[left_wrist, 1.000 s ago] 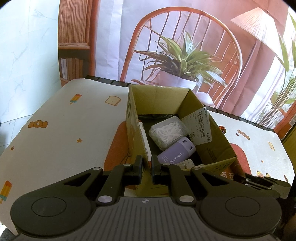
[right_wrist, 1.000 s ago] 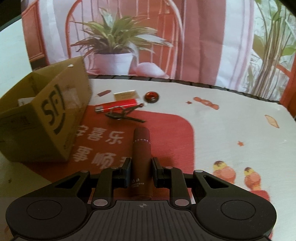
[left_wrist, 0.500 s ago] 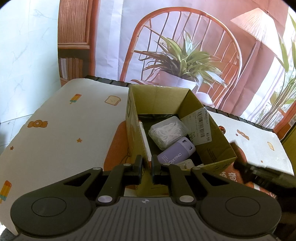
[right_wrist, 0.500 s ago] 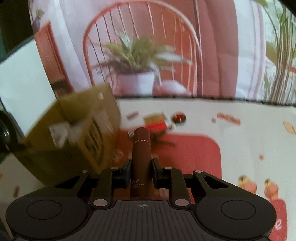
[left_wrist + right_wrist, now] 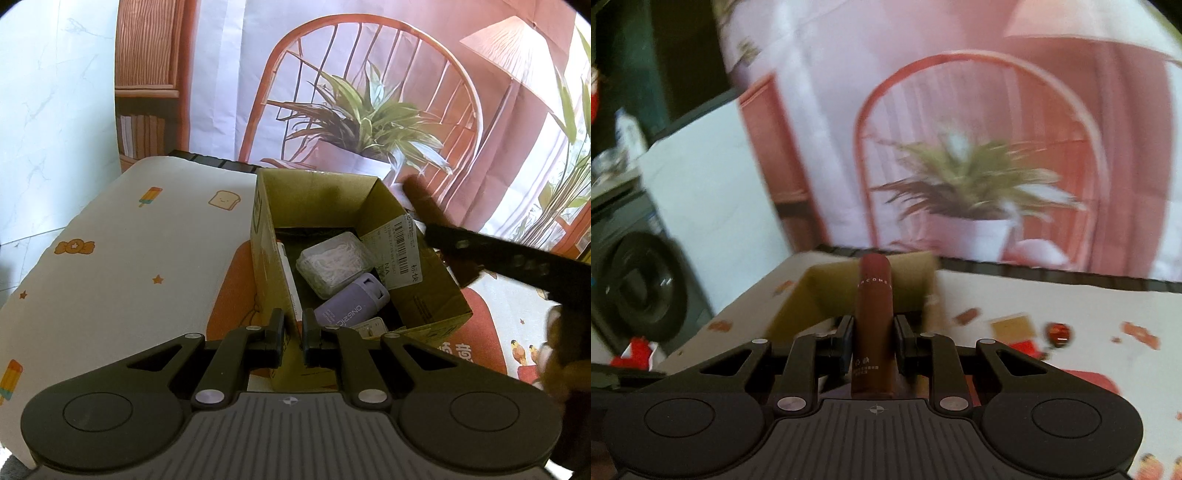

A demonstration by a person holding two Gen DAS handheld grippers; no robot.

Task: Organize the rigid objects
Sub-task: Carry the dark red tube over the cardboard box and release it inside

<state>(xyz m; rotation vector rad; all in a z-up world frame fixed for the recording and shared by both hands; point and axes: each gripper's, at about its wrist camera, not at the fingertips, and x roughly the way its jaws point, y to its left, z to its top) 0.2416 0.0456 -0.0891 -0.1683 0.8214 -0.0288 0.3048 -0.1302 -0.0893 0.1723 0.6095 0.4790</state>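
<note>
Claw, R (image 5: 873, 343) – maroon tube (image 5: 873, 314), box (image 5: 820, 295) ahead.

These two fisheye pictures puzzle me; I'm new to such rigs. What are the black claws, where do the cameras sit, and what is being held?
A person holds a two-finger gripper in each hand, with a camera on each looking along its fingers. The left gripper is shut on the near wall of the cardboard box, which stands on a printed tablecloth. Inside lie a purple bottle and a clear case of white bits. The right gripper is shut on a dark red tube, carried toward the box.
</note>
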